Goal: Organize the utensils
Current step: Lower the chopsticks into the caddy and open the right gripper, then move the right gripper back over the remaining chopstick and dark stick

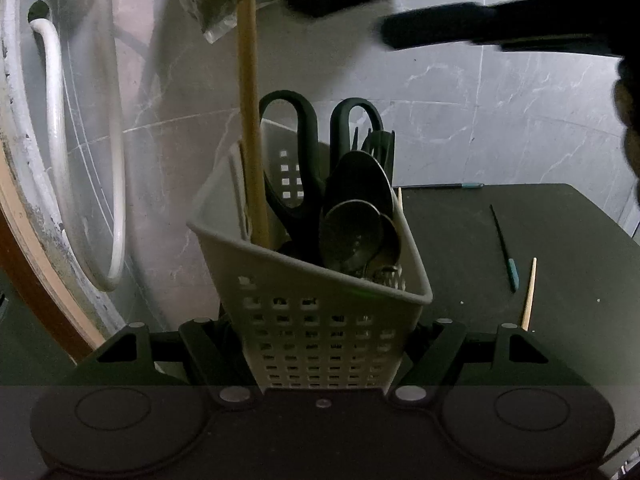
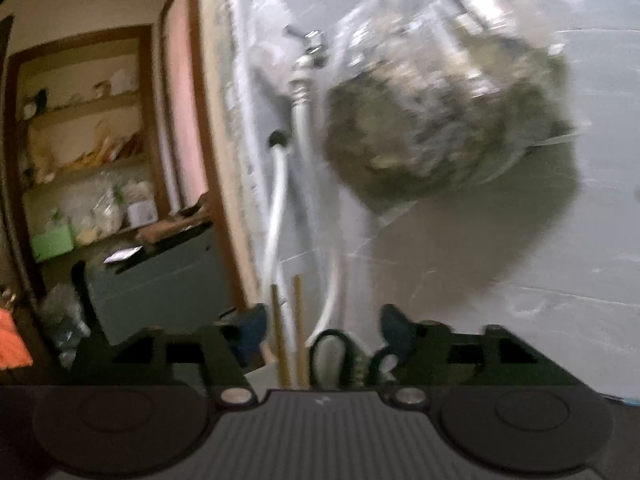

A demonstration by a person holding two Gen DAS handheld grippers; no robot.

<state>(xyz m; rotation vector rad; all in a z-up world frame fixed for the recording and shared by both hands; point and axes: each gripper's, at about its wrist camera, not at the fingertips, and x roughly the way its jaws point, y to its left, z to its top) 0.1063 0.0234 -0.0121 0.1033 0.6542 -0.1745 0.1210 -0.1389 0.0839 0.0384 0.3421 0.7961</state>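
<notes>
Risk: the tall chopstick (image 1: 250, 120) leans at the caddy's (image 1: 320, 320) rim; a knock from the right gripper (image 2: 322, 330) could tip it out. Left gripper (image 1: 320, 356) fingers clamp the caddy's lower wall, holding it over the counter (image 1: 560, 240). Right fingers (image 2: 252, 330) spread, nothing gripped, chopstick tops and scissors (image 1: 316, 152) handles between them. One loose chopstick (image 1: 528, 296) lies on the counter, right.
</notes>
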